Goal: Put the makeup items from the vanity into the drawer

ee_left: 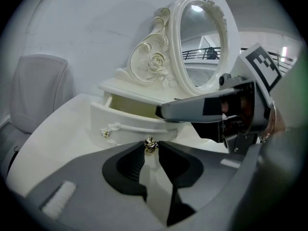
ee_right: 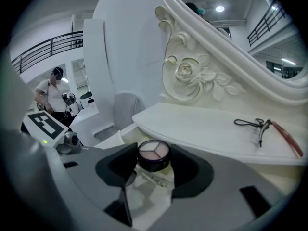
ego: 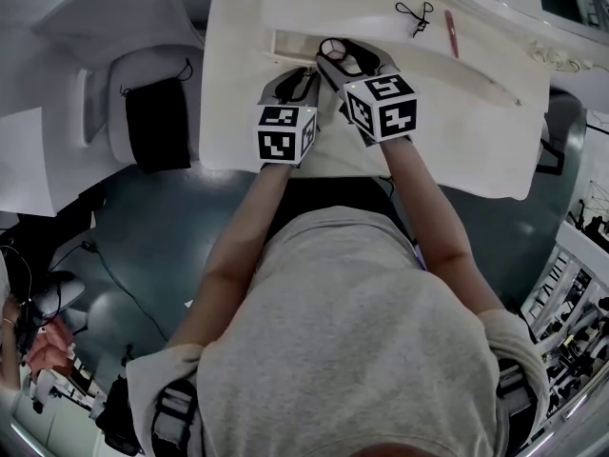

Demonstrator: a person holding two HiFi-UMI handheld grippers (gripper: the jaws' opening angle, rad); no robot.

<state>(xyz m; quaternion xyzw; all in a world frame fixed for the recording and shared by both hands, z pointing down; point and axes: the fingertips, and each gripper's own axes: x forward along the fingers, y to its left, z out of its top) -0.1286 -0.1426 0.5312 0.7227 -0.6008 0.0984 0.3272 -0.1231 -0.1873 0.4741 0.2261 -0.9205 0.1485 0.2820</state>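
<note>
Two grippers: left gripper (ee_left: 151,148), right gripper (ee_right: 154,154). One counter (ego: 238,112), one drawer (ee_left: 134,121), one mirror (ee_left: 202,52), one chair (ee_left: 38,90), one compact (ee_right: 154,149), one curler (ee_right: 250,123), one red pencil (ee_right: 288,137). One knob (ee_left: 150,145) and another (ee_left: 104,133) make two.

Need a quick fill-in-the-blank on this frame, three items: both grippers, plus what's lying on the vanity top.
1. The left gripper is closed on the small knob of a drawer that stands ____.
2. The right gripper holds a round compact showing ____ shades.
3. On the vanity top, a ____ stick lies next to the black eyelash curler.

Missing words: open; three; red
</note>
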